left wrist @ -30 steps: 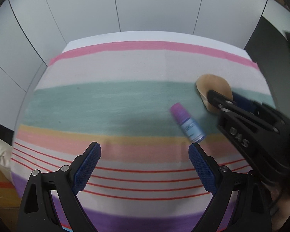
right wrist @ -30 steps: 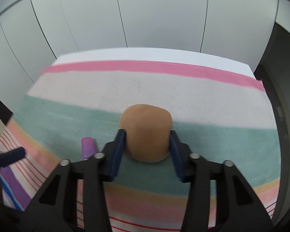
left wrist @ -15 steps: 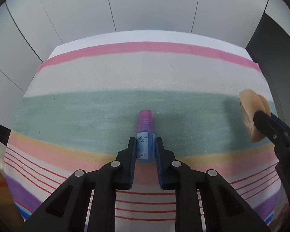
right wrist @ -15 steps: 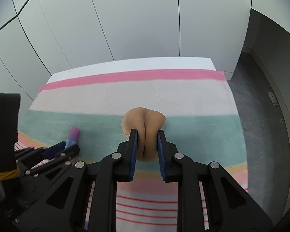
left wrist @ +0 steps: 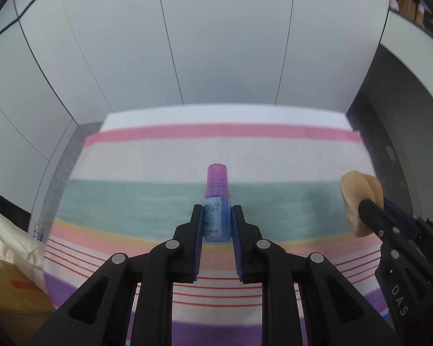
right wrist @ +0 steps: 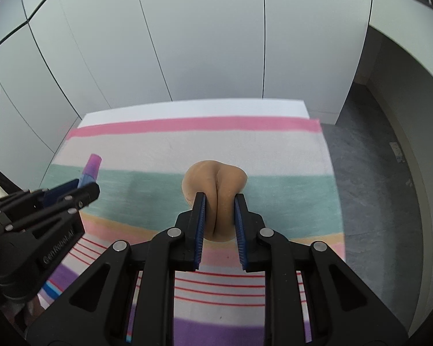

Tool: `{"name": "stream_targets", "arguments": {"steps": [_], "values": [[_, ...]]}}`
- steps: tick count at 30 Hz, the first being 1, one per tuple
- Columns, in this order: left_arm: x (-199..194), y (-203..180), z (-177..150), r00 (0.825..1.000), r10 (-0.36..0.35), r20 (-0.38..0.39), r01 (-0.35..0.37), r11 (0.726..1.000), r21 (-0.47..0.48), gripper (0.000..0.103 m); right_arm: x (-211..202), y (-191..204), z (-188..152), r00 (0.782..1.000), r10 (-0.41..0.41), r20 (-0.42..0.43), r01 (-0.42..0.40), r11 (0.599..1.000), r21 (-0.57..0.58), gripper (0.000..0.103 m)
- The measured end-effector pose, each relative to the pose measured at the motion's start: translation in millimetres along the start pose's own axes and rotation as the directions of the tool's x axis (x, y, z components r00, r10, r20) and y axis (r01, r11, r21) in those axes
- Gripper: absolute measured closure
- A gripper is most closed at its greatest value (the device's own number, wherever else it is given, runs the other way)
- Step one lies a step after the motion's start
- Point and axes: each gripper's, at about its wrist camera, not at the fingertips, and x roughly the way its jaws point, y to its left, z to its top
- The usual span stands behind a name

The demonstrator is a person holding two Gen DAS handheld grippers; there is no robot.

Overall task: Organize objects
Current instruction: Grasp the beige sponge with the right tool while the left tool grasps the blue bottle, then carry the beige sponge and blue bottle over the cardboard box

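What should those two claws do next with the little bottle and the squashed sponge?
Probably carry both on to wherever they belong: the left claw grips the small blue bottle with a purple cap, the right claw squeezes the tan foam sponge, and the striped cloth shows no container.

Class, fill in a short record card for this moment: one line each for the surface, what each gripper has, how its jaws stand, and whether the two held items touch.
surface: striped cloth
left gripper: holds a small blue bottle with a pink cap
left jaws: shut on the bottle's body, cap pointing away
right gripper: holds a soft tan sponge
right jaws: shut, squeezing a crease into the sponge
held items: apart, side by side
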Motion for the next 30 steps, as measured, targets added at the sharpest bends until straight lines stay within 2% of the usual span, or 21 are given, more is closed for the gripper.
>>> {"name": "stream_targets", "arguments": {"steps": [6,14,21,26,30], "values": [[-56,19,11,0.998,-0.001,0.060,0.002,1.000,-0.017,0.084,-49,15,12,0.999,-0.020,0.037,0.021,1.000,-0.019,0.083],[-132,76,4,0.991,0.036,0.126,-0.029,0.998,-0.057,0.084,-110,61,17,0.998,-0.027,0.062,0.030,0.998,-0.050,0.083],[-183,170,-18,0.986,0.111,0.126,-0.092,0.984,-0.151,0.084,-147,136,11,0.997,0.040,0.071,-0.031,0.992,-0.123,0.083],[-207,259,-49,0.979,0.181,0.091,-0.151,0.953,-0.261,0.084,-168,208,-1,0.991,0.117,0.065,-0.099,0.970,-0.223,0.083],[-228,327,-78,0.967,0.245,0.066,-0.210,0.919,-0.333,0.084,-184,278,-20,0.983,0.180,0.039,-0.159,0.937,-0.311,0.083]]}}
